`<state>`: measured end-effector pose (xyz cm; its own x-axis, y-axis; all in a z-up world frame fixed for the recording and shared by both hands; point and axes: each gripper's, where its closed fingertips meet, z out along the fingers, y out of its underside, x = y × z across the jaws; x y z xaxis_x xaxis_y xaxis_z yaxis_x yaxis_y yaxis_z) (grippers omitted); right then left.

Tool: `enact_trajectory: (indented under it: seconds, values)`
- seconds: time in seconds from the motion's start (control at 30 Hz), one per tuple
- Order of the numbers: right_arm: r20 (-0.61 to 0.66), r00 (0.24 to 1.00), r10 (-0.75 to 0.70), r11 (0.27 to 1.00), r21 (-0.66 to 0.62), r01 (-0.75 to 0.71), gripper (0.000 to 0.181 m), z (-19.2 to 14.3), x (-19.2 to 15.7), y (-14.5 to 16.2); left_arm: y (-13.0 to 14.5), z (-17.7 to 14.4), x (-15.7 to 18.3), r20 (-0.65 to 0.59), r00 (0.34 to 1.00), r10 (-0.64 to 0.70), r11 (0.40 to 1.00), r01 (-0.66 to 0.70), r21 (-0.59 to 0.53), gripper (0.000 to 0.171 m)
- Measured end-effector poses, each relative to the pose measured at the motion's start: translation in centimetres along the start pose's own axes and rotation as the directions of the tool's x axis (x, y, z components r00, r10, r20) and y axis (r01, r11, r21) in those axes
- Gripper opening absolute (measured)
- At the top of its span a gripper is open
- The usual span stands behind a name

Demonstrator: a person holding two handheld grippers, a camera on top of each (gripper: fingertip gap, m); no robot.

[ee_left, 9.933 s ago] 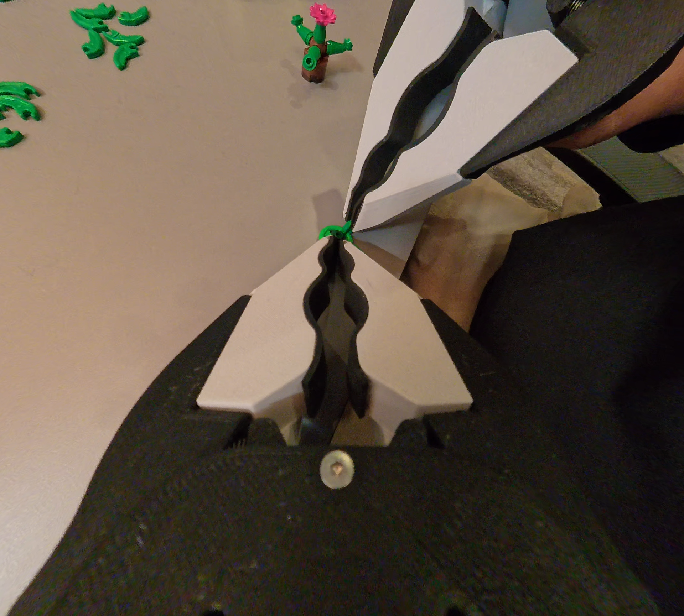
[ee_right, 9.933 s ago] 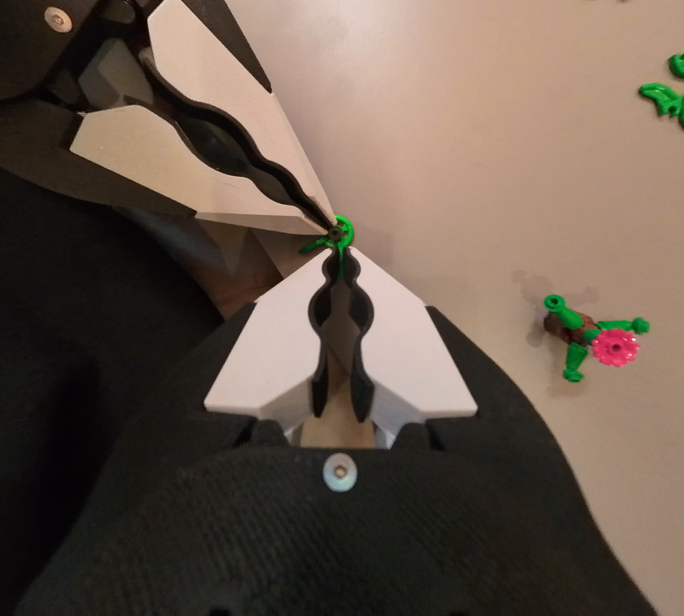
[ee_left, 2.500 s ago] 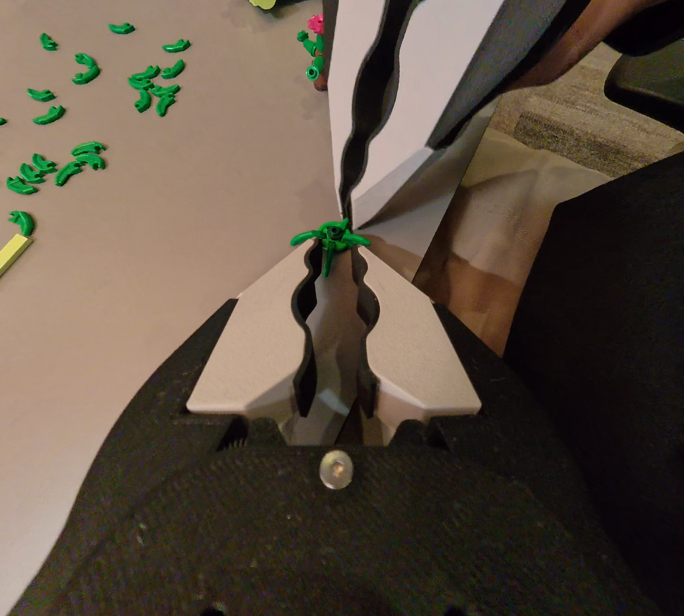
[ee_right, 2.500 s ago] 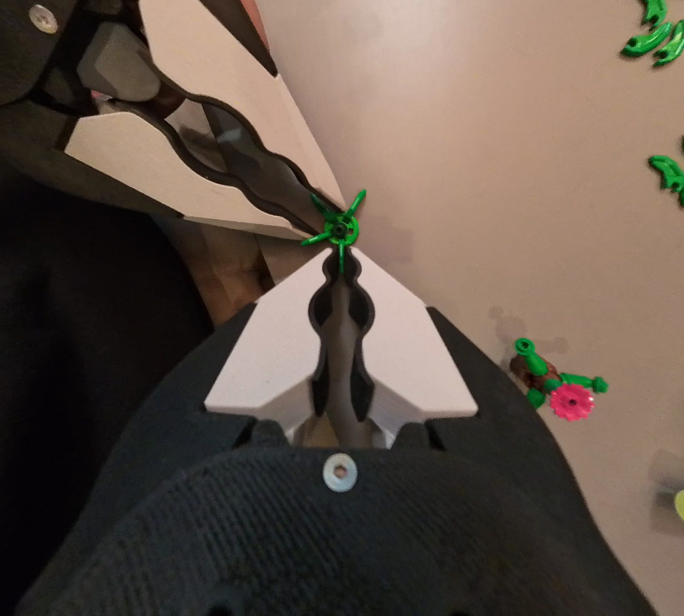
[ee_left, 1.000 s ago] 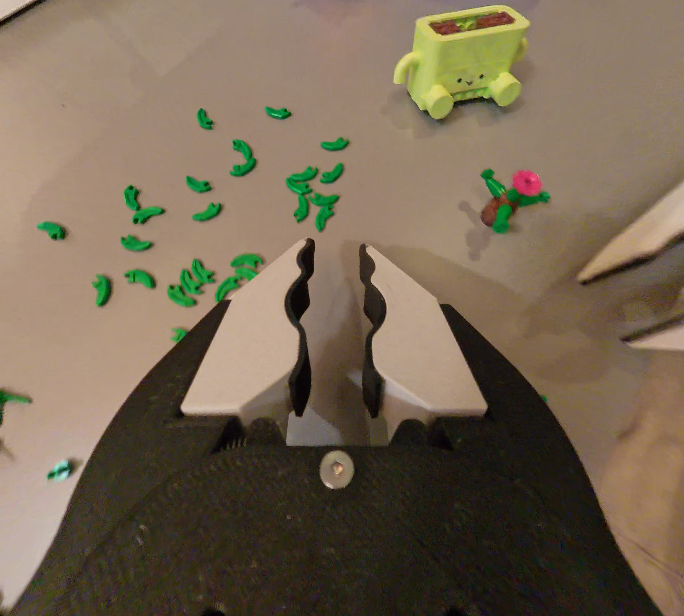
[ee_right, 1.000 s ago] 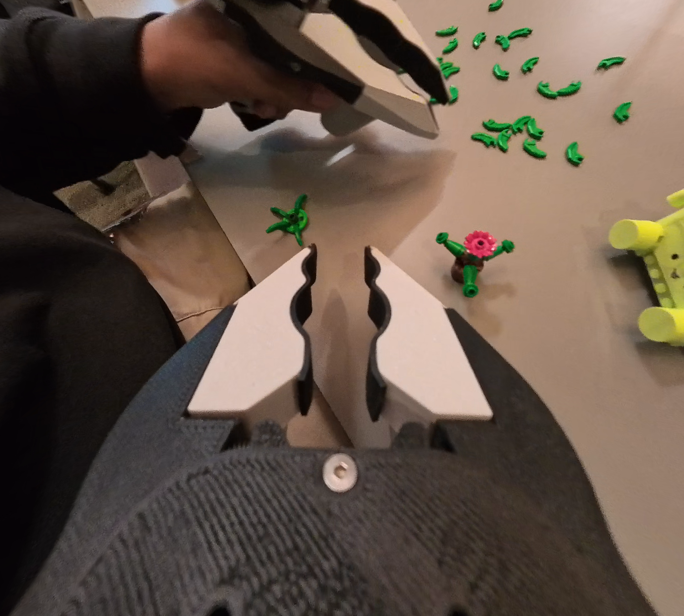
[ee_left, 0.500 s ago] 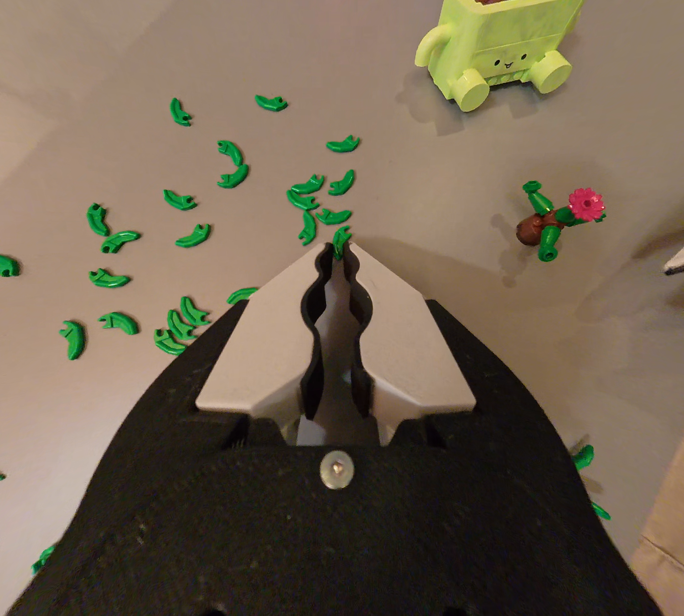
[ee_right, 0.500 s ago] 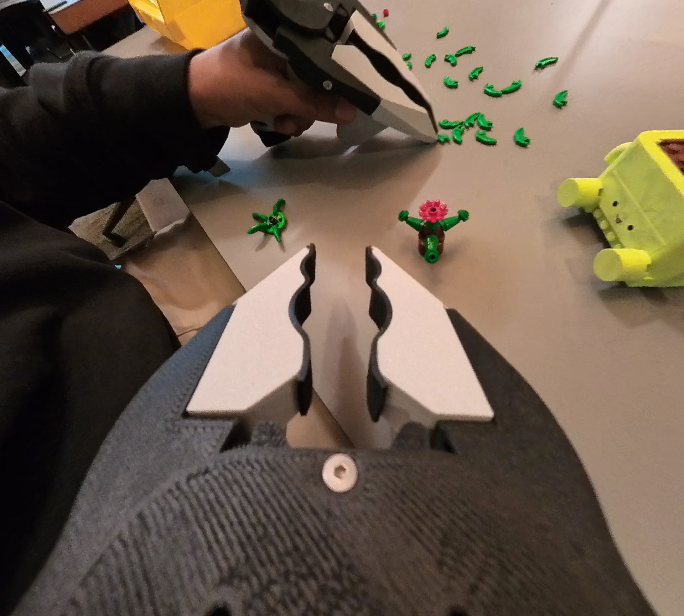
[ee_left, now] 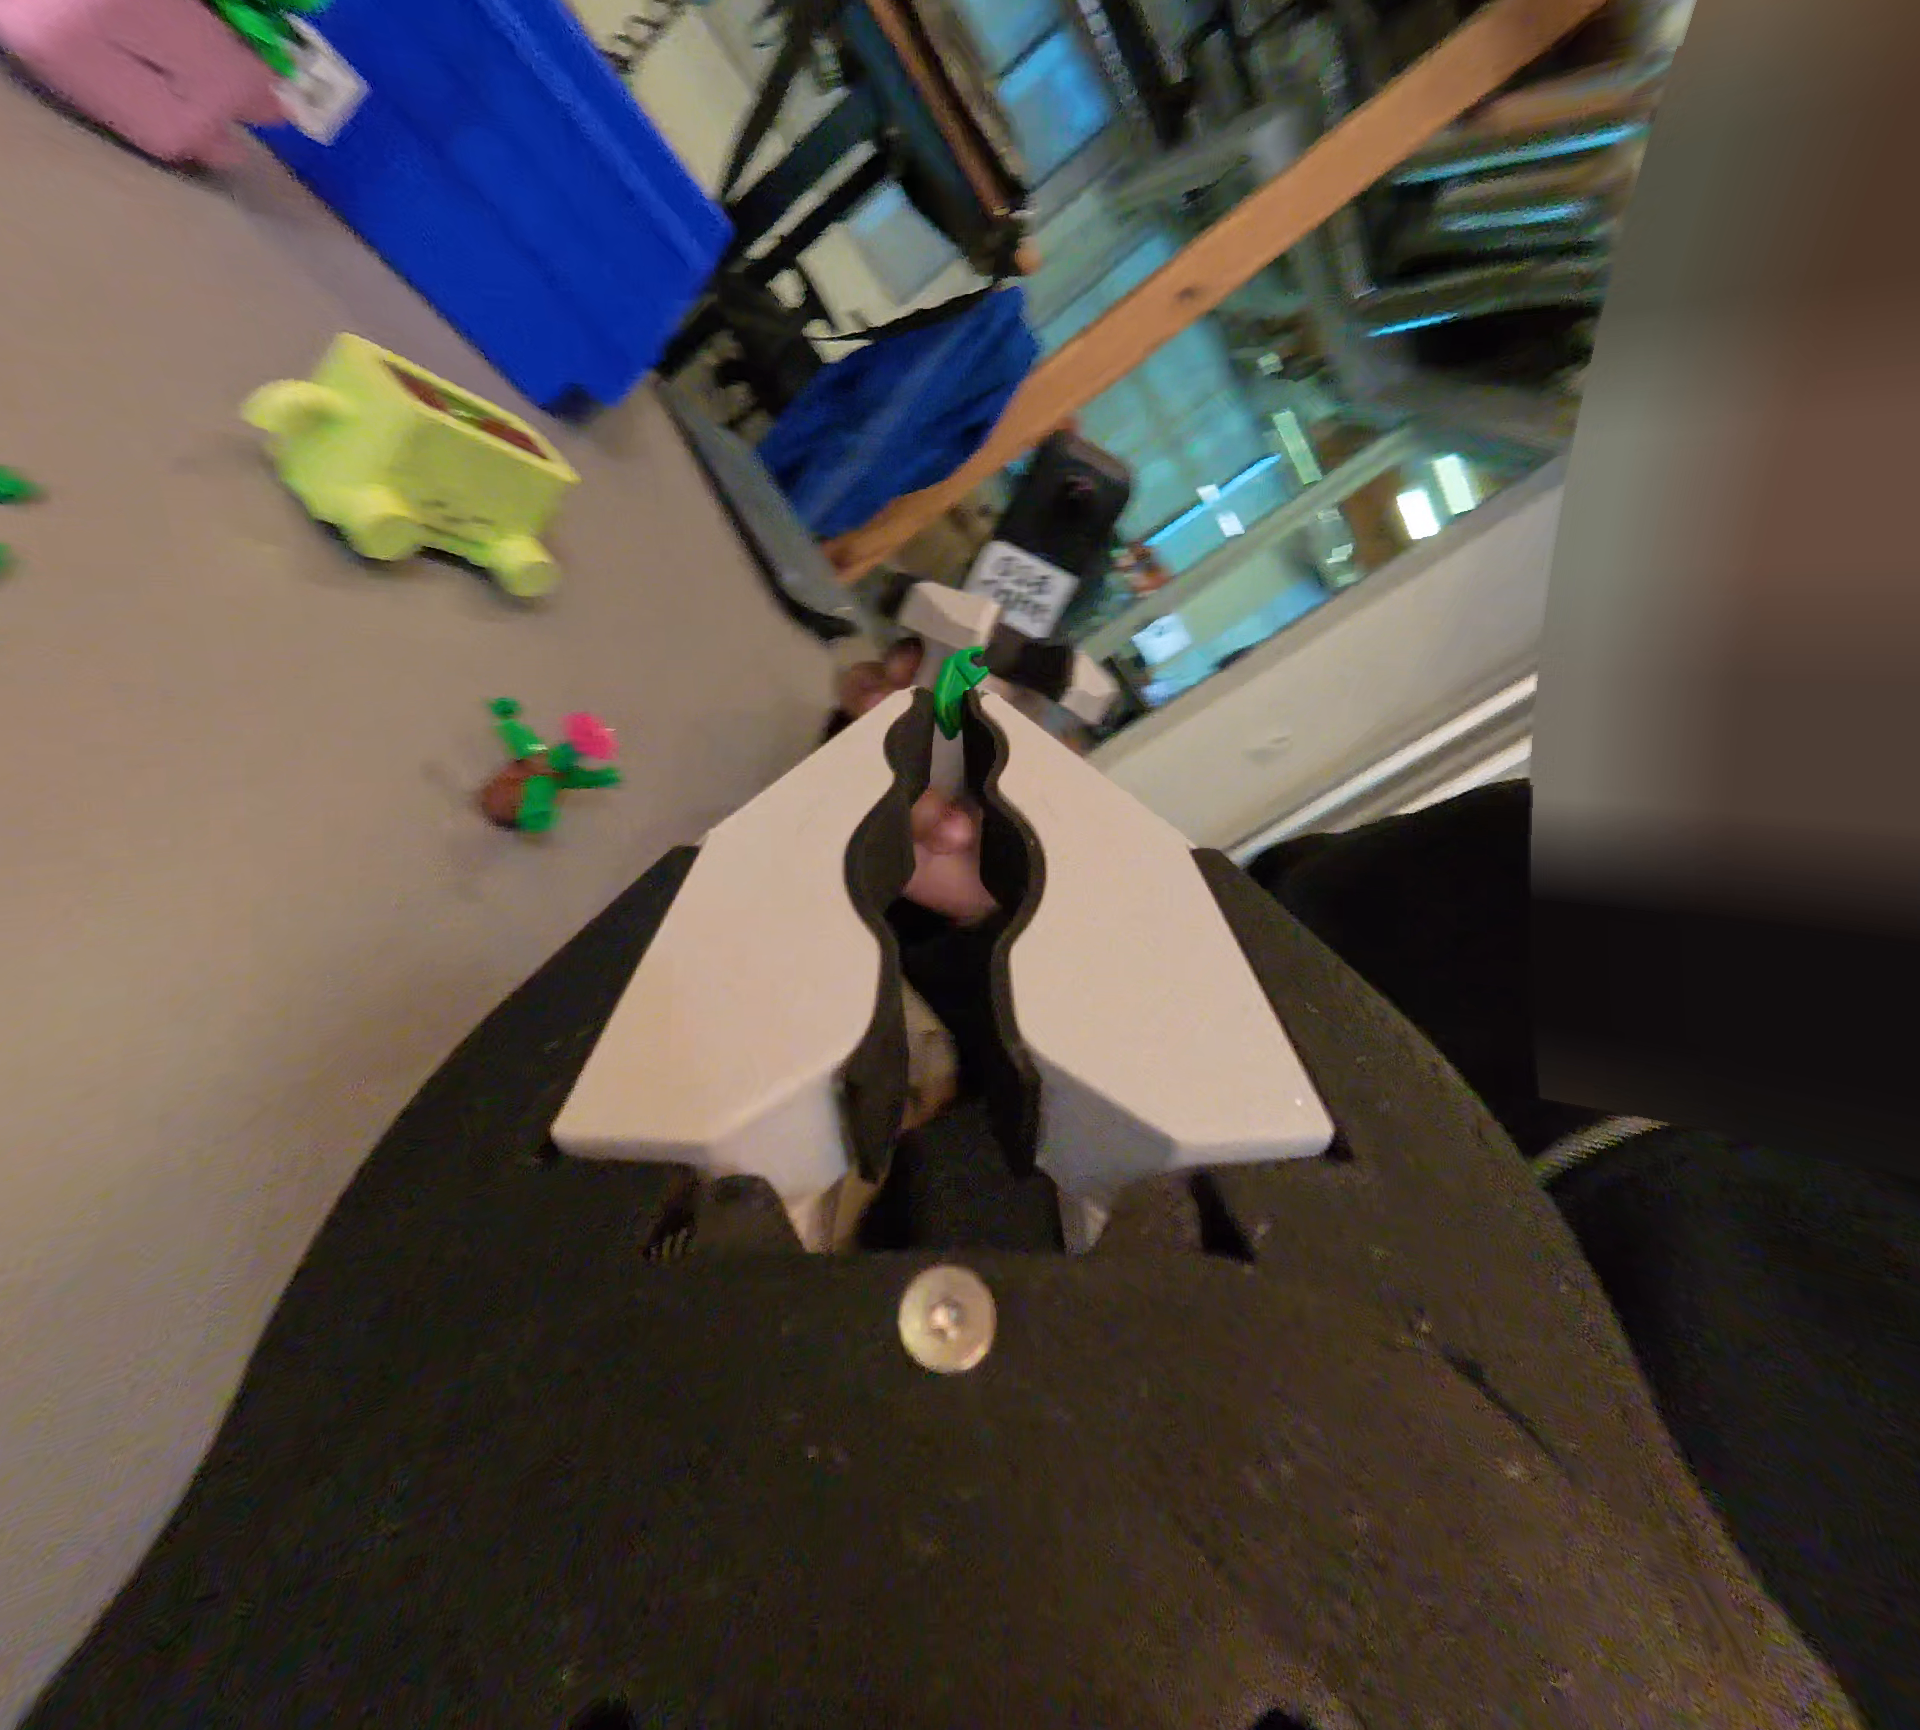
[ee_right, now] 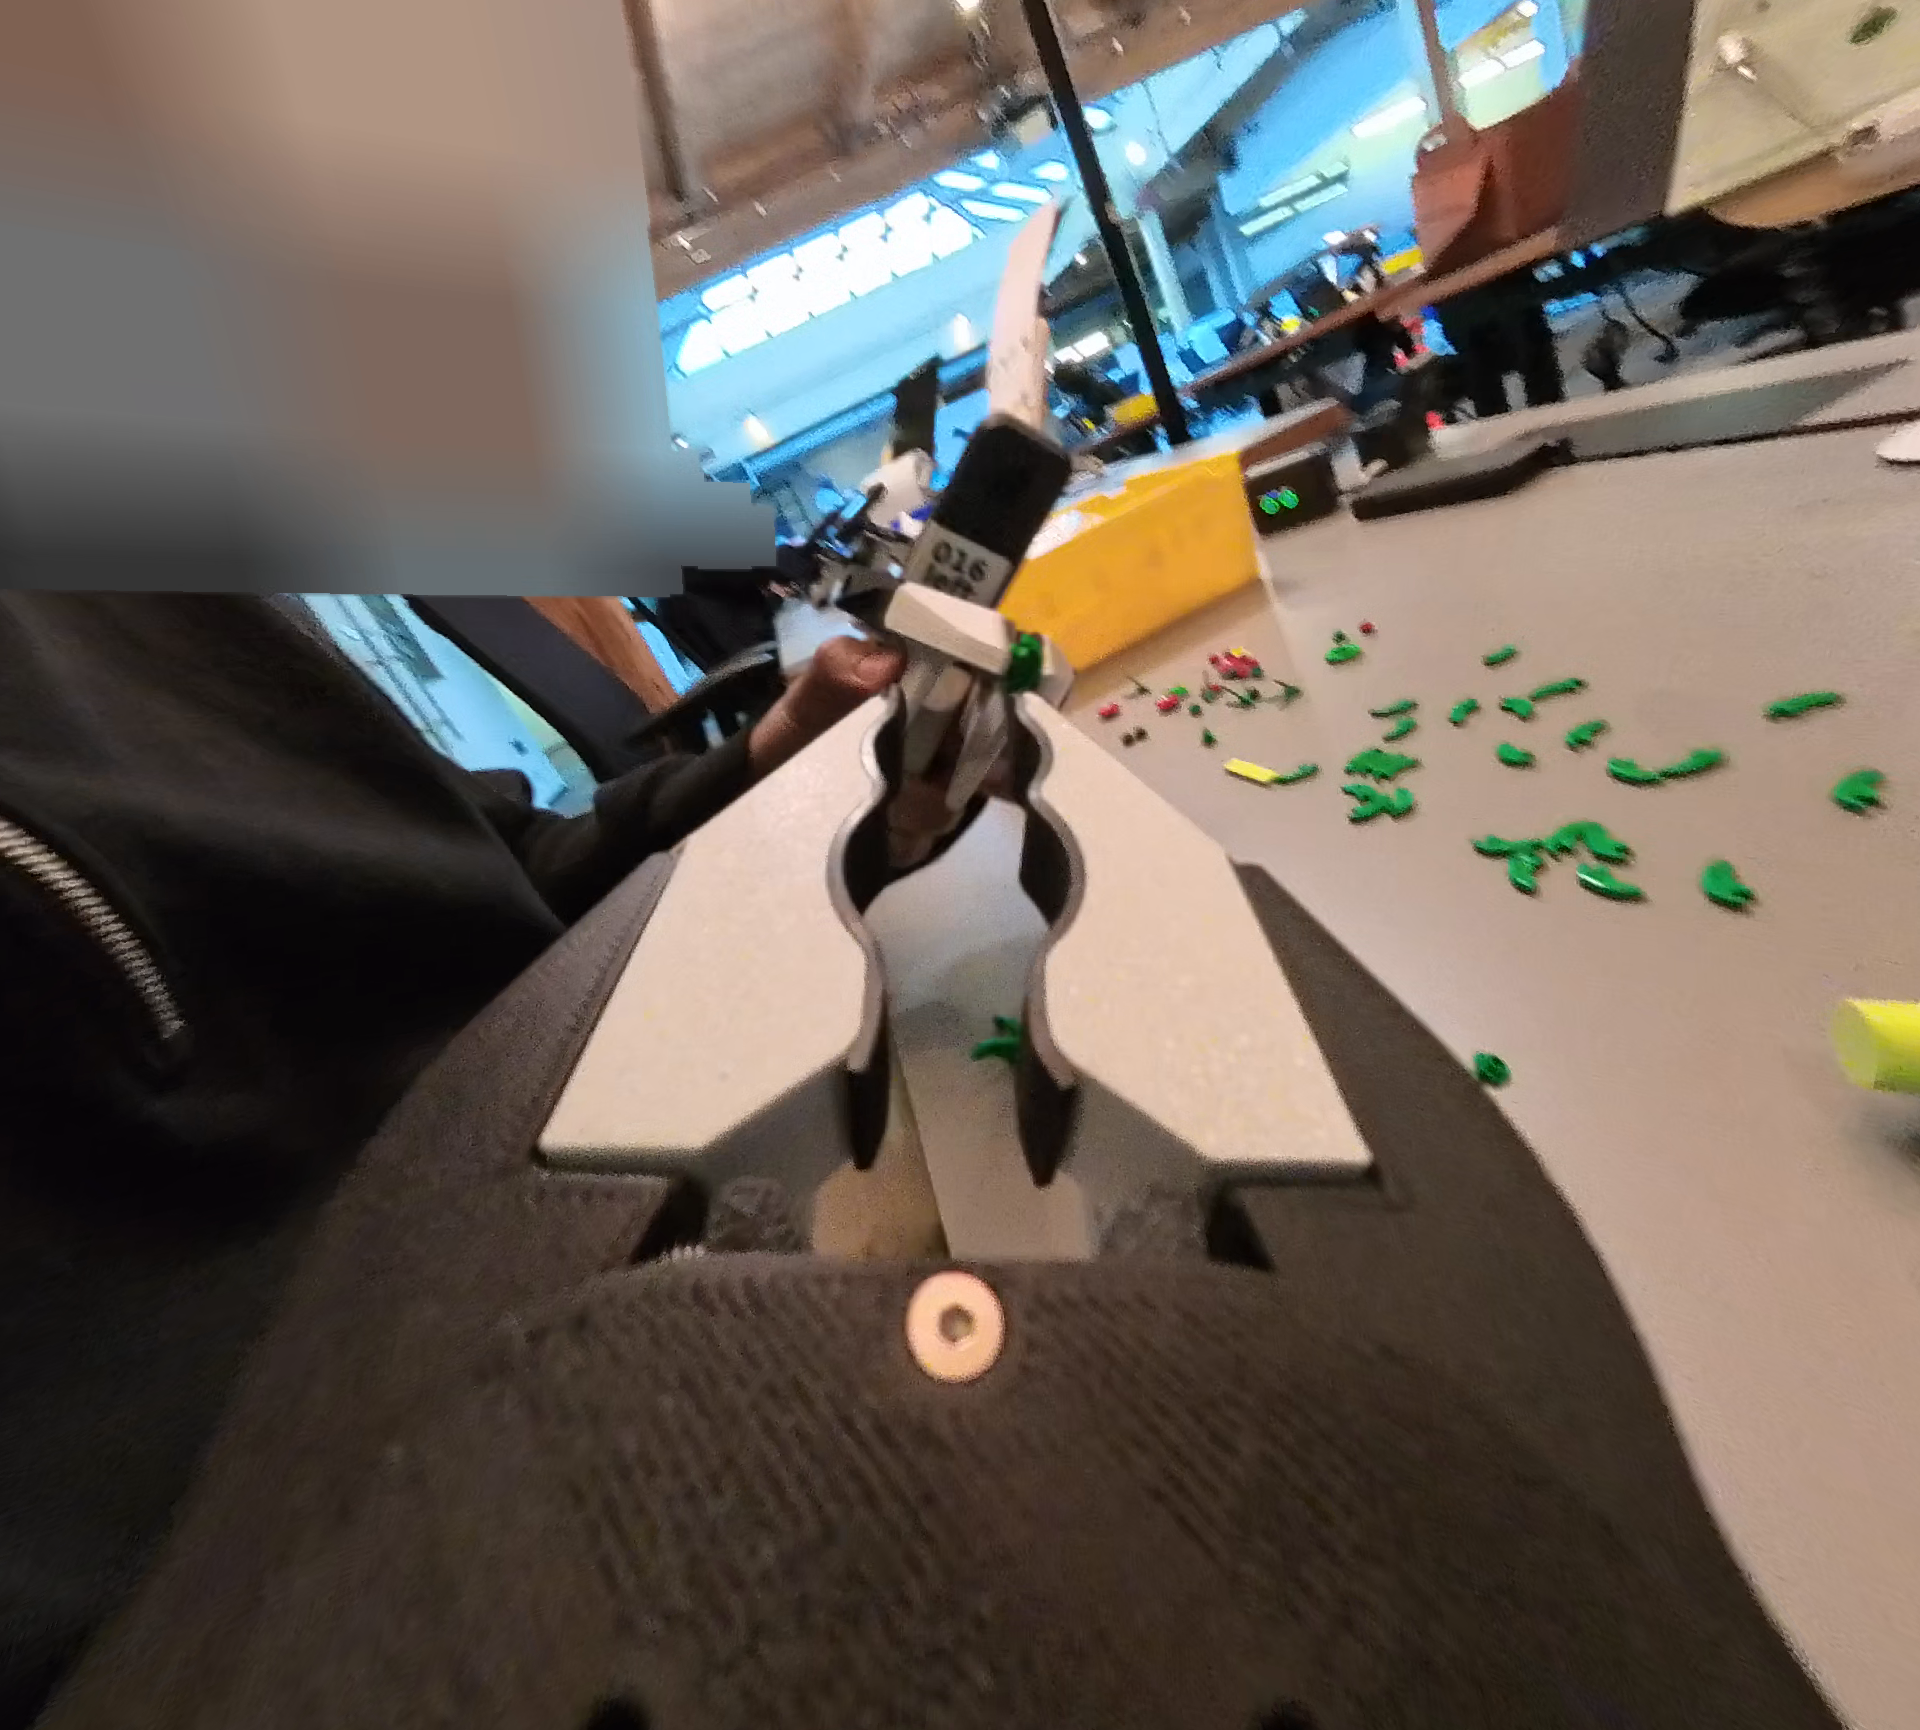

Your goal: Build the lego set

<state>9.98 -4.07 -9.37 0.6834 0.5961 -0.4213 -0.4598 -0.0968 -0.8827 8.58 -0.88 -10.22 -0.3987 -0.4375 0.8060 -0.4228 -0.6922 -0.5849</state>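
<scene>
My left gripper point(ee_left: 948, 712) is shut on a small green leaf piece point(ee_left: 958, 678) and holds it up off the table, pointing at my right gripper point(ee_left: 1010, 652). My right gripper point(ee_right: 954, 716) is open and empty, and faces the left gripper point(ee_right: 987, 654) head-on; the leaf point(ee_right: 1023, 654) shows at its tips. A green star-shaped leaf assembly point(ee_right: 1000, 1046) lies on the grey table under my right fingers. A small plant with a pink flower point(ee_left: 549, 771) lies on the table to the left. A lime planter point(ee_left: 410, 459) stands behind it.
Several loose green leaves point(ee_right: 1558, 807) lie scattered on the table point(ee_right: 1558, 1213) at the right, with small red pieces point(ee_right: 1231, 667) beyond. A yellow bin point(ee_right: 1143, 553), a blue bin point(ee_left: 468, 122) and a pink planter point(ee_left: 104, 33) stand farther back. A dark sleeve fills the left. Across from one pair of fingers to the other is roughly 4 cm. From the right gripper's tips to the lime planter point(ee_left: 410, 459) is close to 15 cm.
My left gripper has lifted the leaf off the table and swung right toward the right gripper. My right gripper has tilted up to face it and stays open.
</scene>
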Motion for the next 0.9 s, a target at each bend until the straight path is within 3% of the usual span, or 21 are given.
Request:
enact_trajectory:
  seconds: [0.27, 0.53, 0.73, 0.83, 0.9]
  values:
    - [0.142, 0.990, -0.002, 1.000, 0.023, -0.001, 0.019, 0.5, -1.8, 0.4, 2.2, 1.8, 3.4, -0.231, 0.958, -0.169, 0.985, 0.156, -0.074, 0.002]
    - [0.174, 0.985, 0.004, 0.999, 0.031, -0.010, 0.005, 0.6, -2.4, 0.4, 3.1, 2.8, 3.1, -0.249, 0.941, -0.227, 0.972, 0.204, -0.115, 0.003]
    - [0.058, 0.998, -0.017, 1.000, -0.001, 0.017, 0.004, 0.4, -0.7, 0.6, 3.0, 2.7, 0.7, -0.100, 0.986, -0.136, 0.989, 0.130, -0.068, 0.017]
    - [-0.092, 0.980, -0.174, 0.976, -0.147, 0.159, 0.005, 0.3, 0.9, 1.8, 3.0, 2.3, -0.2, 0.011, 1.000, -0.023, 0.997, 0.024, -0.075, 0.024]
    - [-0.154, 0.926, -0.344, 0.913, -0.285, 0.292, 0.005, 0.3, 1.6, 2.8, 3.5, 2.2, -0.7, 0.076, 0.996, 0.054, 0.992, -0.045, -0.116, 0.028]
